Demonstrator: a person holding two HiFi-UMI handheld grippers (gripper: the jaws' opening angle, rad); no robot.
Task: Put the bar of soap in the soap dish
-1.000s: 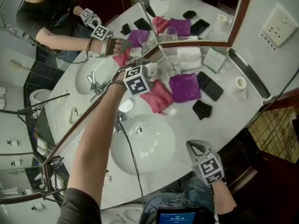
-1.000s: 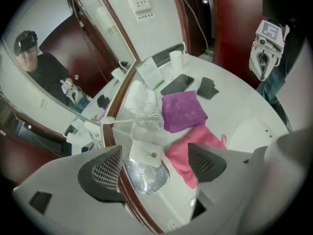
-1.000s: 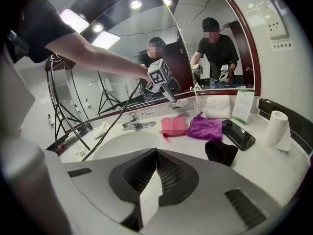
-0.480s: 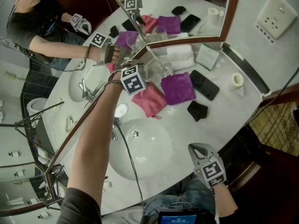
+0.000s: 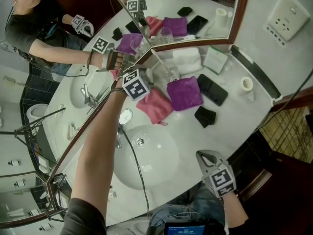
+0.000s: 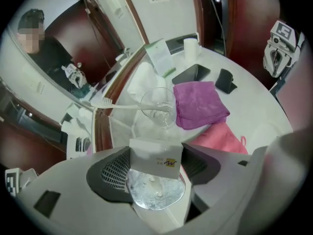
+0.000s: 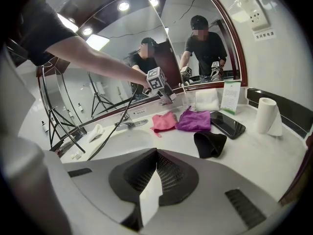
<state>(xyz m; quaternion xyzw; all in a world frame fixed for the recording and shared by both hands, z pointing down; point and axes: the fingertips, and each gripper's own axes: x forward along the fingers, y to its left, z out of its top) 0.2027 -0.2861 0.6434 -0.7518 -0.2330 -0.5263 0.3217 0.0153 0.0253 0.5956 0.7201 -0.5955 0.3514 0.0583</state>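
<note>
At the back left of the counter (image 5: pixel 247 124), hard by the mirror frame (image 5: pixel 205 43), the L gripper (image 6: pixel 156 180) has its jaws clamped on the bar of soap (image 6: pixel 155 155). The soap is a white wrapped packet w/ a yellow logo, and the pads press both its side edges. A clear nubbed piece, prob. the soap dish (image 6: pixel 154 196), sits btwn the same pads and touches the packet's near lower edge. Can't tell if the soap rests in it or stands just behind it. Room is tight there: a glass tumbler (image 6: pixel 159 106) w/ a toothbrush (image 6: pixel 115 106) leaning out of it stands just ahead, apart from the soap. The frame runs along the left, and the pink cloth (image 5: pixel 155 104) lies just beside on the right, its edge touching the purple cloth (image 5: pixel 184 93). Beyond those are a black phone (image 5: pixel 212 88), a black cloth (image 5: pixel 205 115) and a paper roll (image 5: pixel 247 84) near the far right rim. Bare counter opens btwn the black cloth and the near edge, and round the sink basin (image 5: pixel 146 155) below the faucet (image 5: pixel 120 133). The R gripper (image 7: pixel 150 192) hangs over the near rim, right of the basin and well apart from everything. Its jaws are pressed together w/ nothing btwn them.
</note>
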